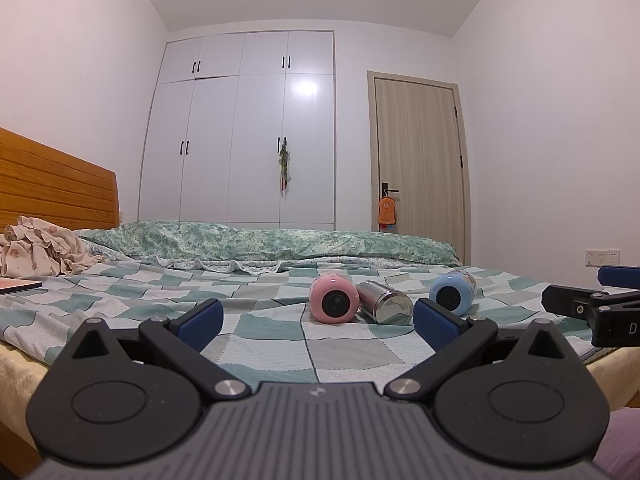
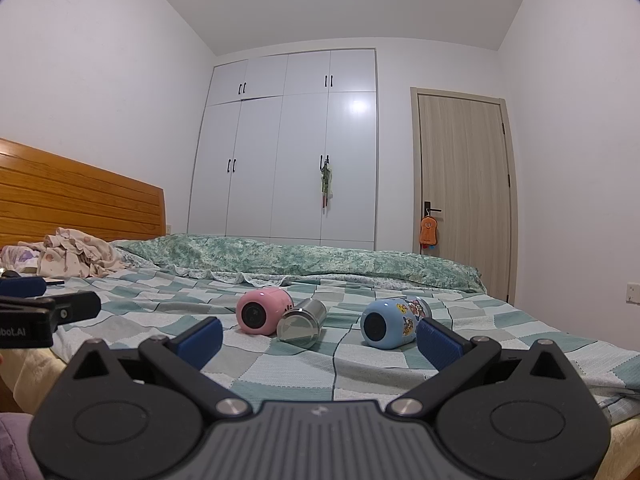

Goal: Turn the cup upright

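Observation:
Three cups lie on their sides on the checkered bed sheet (image 1: 260, 344), bottoms toward me: a pink cup (image 1: 334, 299) on the left, a steel cup (image 1: 385, 302) in the middle, and a blue cup (image 1: 452, 293) with stickers on the right. They also show in the right wrist view: the pink cup (image 2: 262, 311), the steel cup (image 2: 301, 323), the blue cup (image 2: 390, 323). My left gripper (image 1: 318, 324) is open and empty, short of the pink and steel cups. My right gripper (image 2: 320, 338) is open and empty, short of the steel and blue cups.
A rolled green quilt (image 1: 260, 244) lies across the bed behind the cups. Crumpled clothes (image 1: 40, 252) sit at the left by the wooden headboard (image 1: 52, 184). A white wardrobe (image 1: 240, 128) and a door (image 1: 420, 152) stand beyond. The bed edge is just below my grippers.

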The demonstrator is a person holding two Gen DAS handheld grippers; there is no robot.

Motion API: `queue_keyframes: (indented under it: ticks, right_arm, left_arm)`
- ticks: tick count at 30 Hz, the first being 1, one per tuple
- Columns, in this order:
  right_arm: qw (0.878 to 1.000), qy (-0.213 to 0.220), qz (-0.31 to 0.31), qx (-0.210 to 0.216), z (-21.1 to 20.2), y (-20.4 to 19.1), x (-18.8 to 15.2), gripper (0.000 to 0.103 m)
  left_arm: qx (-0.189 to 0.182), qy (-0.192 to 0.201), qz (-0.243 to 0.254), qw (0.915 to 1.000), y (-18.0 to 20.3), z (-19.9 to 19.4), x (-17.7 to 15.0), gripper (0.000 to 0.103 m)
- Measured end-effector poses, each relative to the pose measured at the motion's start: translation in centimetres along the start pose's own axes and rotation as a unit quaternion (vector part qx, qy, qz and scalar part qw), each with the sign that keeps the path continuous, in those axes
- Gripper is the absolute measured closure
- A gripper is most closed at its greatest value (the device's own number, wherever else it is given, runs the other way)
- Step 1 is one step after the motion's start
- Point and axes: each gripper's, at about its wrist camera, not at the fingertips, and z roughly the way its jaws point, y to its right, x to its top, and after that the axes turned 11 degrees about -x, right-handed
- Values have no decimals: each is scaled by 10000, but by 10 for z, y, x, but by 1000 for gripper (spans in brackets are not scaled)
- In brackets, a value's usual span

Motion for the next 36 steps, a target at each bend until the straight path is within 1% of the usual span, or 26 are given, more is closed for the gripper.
queue_keyframes:
  ticks: [6,9,13,17,22,28,31,33,36]
  right_arm:
    - [10000,-14,-65,-24,1,-1,3,0]
    - [9998,-47,-199,-29,1,-6,3,0]
    - [9988,-326,-203,288,9,-6,11,0]
    - [9980,-390,-199,459,23,-13,25,0]
    - [9958,-525,-405,633,53,-33,43,0]
    - [9931,-772,-434,764,102,-58,66,0]
    - [9918,-896,-452,790,130,-72,76,0]
    - [9903,-1016,-511,803,150,-81,83,0]
    - [9859,-1317,-597,844,182,-95,91,0]
  left_arm:
    - [31,3,39,10000,4,0,4,0]
    - [30,-16,52,10000,5,2,6,0]
    - [-31,-103,29,9999,-1,6,12,0]
    - [42,-119,186,9997,-11,15,25,0]
    - [97,-299,248,9992,-34,39,43,0]
    - [-48,-686,403,9968,-67,76,57,0]
    - [-100,-807,476,9955,-82,94,62,0]
    - [-145,-868,526,9947,-90,106,63,0]
    - [-252,-1047,556,9926,-101,126,64,0]
